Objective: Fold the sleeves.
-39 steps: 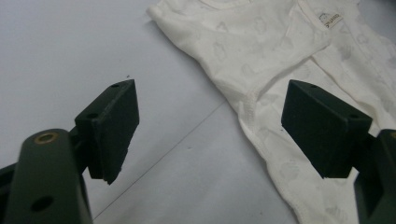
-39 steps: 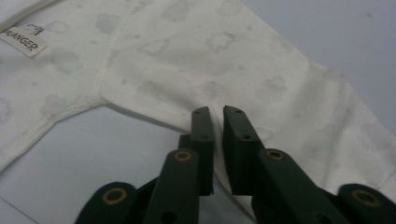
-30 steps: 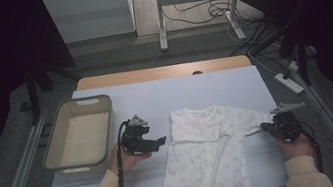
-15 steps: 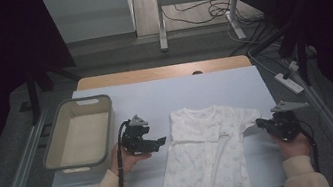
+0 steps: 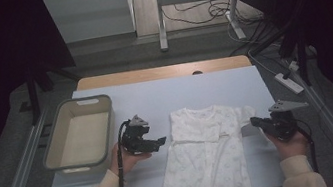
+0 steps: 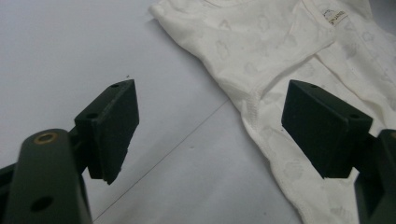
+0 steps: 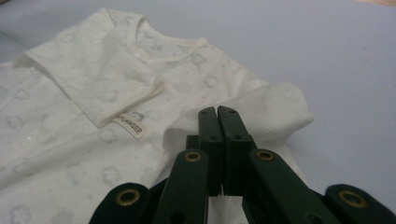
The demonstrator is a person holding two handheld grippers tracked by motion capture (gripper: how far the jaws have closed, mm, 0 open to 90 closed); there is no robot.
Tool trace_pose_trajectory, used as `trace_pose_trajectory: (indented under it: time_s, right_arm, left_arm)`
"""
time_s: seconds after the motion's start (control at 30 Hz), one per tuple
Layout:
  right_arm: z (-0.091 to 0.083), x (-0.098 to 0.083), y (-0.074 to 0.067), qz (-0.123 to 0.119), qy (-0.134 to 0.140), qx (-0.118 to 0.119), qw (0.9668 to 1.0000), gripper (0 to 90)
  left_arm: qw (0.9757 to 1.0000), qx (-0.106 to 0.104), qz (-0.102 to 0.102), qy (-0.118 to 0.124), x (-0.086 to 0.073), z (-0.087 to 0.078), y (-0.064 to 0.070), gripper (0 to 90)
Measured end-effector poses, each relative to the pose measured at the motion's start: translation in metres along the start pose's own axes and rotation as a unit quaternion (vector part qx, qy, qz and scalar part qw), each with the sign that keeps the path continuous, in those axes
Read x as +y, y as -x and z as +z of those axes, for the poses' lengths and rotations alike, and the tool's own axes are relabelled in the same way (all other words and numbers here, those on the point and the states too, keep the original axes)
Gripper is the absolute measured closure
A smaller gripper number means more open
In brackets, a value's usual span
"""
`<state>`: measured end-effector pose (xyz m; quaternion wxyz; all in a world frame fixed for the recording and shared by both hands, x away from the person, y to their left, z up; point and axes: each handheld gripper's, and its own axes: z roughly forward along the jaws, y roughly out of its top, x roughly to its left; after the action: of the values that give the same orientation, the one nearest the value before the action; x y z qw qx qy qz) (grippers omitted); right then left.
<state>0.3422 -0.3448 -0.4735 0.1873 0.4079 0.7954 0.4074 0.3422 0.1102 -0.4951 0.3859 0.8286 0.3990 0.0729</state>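
Observation:
A white baby garment (image 5: 210, 157) with a faint cloud print lies flat on the pale table sheet (image 5: 164, 94), neck toward the far side. My left gripper (image 5: 162, 141) rests just left of the garment's left side, open; in the left gripper view its jaws (image 6: 210, 121) stand wide over bare sheet and the garment's edge (image 6: 261, 46). My right gripper (image 5: 252, 123) is at the right sleeve (image 5: 246, 113), jaws pressed together. In the right gripper view the sleeve (image 7: 280, 107) bunches up at the shut tips (image 7: 217, 112), which seem to pinch its cloth. A small label (image 7: 128, 123) shows on a folded flap.
A beige plastic basket (image 5: 75, 103) stands empty on the table's left side, close to my left hand. The wooden table edge (image 5: 161, 72) runs along the far side. Metal rails flank the table, and a power strip (image 5: 290, 83) lies at the right.
My right gripper has shifted left toward the garment's body, and the right sleeve has drawn in and shortened with it. The left gripper has stayed put.

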Motion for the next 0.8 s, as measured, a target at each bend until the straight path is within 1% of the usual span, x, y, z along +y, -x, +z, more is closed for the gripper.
trace_pose_trajectory:
  time_s: [0.17,0.33,0.47,0.63,0.8]
  right_arm:
    - [0.004,0.004,-0.010,-0.023,-0.004,0.015,0.9996,88.4]
    - [0.013,0.006,-0.021,-0.037,-0.011,0.030,0.9988,88.4]
    - [0.018,0.007,-0.027,-0.045,-0.016,0.040,0.9981,88.4]
    - [0.023,0.008,-0.033,-0.049,-0.019,0.052,0.9972,88.3]
    - [0.029,0.009,-0.040,-0.062,-0.027,0.066,0.9956,88.2]
  left_arm:
    - [1.0000,0.001,0.002,-0.002,0.000,0.000,0.000,19.6]
    - [1.0000,0.001,0.002,-0.003,0.000,0.000,0.000,19.6]
    - [1.0000,0.002,0.003,-0.005,0.000,0.000,0.000,19.5]
    - [1.0000,0.002,0.002,-0.006,0.000,0.001,0.000,19.5]
    - [1.0000,0.004,0.005,-0.008,0.000,0.001,0.000,19.2]
